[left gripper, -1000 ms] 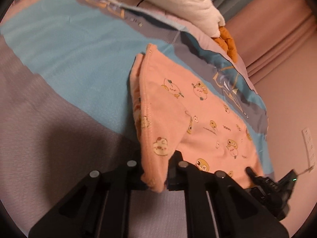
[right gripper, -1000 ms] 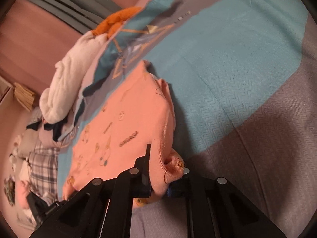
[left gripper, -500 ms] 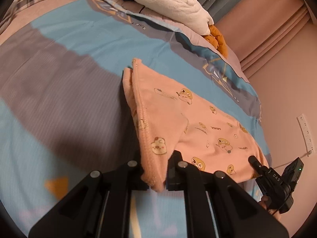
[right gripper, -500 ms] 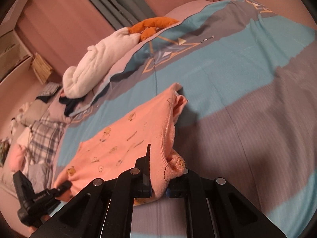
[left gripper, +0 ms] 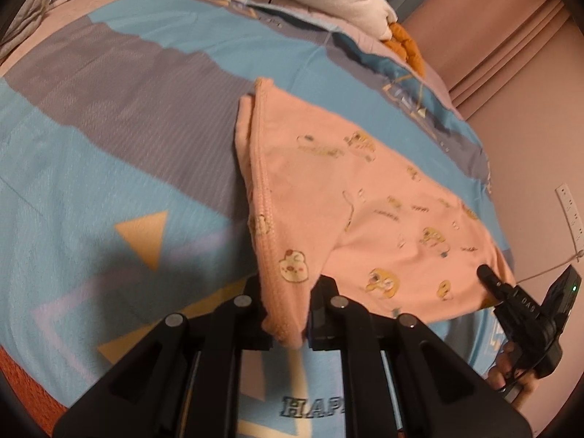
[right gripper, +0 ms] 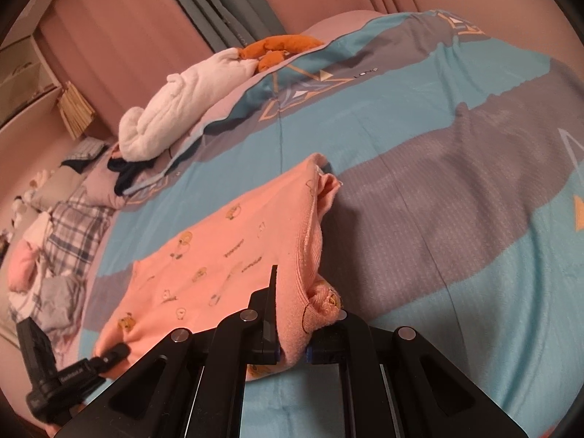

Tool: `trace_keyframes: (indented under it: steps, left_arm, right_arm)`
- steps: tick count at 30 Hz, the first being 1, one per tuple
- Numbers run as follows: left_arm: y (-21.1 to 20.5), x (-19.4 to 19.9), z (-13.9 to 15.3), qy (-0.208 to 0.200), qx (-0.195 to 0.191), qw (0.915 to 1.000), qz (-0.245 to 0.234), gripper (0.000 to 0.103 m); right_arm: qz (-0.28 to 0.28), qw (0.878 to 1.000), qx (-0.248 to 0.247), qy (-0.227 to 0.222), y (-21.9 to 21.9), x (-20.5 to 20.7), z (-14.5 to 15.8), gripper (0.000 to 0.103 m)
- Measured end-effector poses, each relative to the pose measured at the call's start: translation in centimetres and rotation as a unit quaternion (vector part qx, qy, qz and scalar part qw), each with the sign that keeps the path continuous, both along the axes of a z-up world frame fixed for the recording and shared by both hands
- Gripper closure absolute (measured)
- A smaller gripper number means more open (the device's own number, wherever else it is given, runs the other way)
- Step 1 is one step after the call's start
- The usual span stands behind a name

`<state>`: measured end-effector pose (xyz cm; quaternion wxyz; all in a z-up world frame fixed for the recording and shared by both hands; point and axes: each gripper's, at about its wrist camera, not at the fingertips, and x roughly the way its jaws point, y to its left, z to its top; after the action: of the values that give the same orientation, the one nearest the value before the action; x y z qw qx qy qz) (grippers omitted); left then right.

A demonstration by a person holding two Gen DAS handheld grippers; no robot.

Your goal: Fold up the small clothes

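Note:
A small orange garment with yellow cartoon prints hangs stretched between my two grippers above the bed; it also shows in the right wrist view. My left gripper is shut on its ribbed hem corner. My right gripper is shut on the bunched opposite corner. The far folded edge rests on the bedspread. The right gripper appears at the garment's far corner in the left wrist view, and the left gripper in the right wrist view.
The bedspread is blue and grey with triangles. A white towel, an orange plush, dark clothes and a plaid cloth lie at the bed's far end. Curtains and a wall socket lie beyond.
Both grippers have pulled back and lifted with the garment still held. More of the bedspread's near end and the room shows now.

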<state>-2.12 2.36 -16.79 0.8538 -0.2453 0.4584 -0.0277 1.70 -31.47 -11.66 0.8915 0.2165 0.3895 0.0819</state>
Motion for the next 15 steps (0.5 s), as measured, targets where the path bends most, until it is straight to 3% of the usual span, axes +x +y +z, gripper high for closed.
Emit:
trace_keyframes:
  steps: [6, 9, 11, 15]
  left_arm:
    - [1.0, -0.5, -0.2, 0.011, 0.000, 0.9999, 0.000, 0.078]
    - [1.9, -1.0, 0.6, 0.005, 0.006, 1.0000, -0.002, 0.065]
    - [2.4, -1.3, 0.8, 0.004, 0.006, 1.0000, 0.000, 0.057]
    - [3.2, -1.8, 1.3, 0.007, 0.015, 0.9998, 0.007, 0.052]
  right_arm:
    - [-0.022, 0.999, -0.028, 0.028, 0.1, 0.4, -1.4, 0.093]
    - [-0.027, 0.998, -0.033, 0.038, 0.1, 0.3, -1.8, 0.093]
    - [-0.028, 0.998, -0.035, 0.034, 0.1, 0.1, -1.5, 0.093]
    - [-0.021, 0.997, -0.068, 0.008, 1.3, -0.1, 0.1, 0.093]
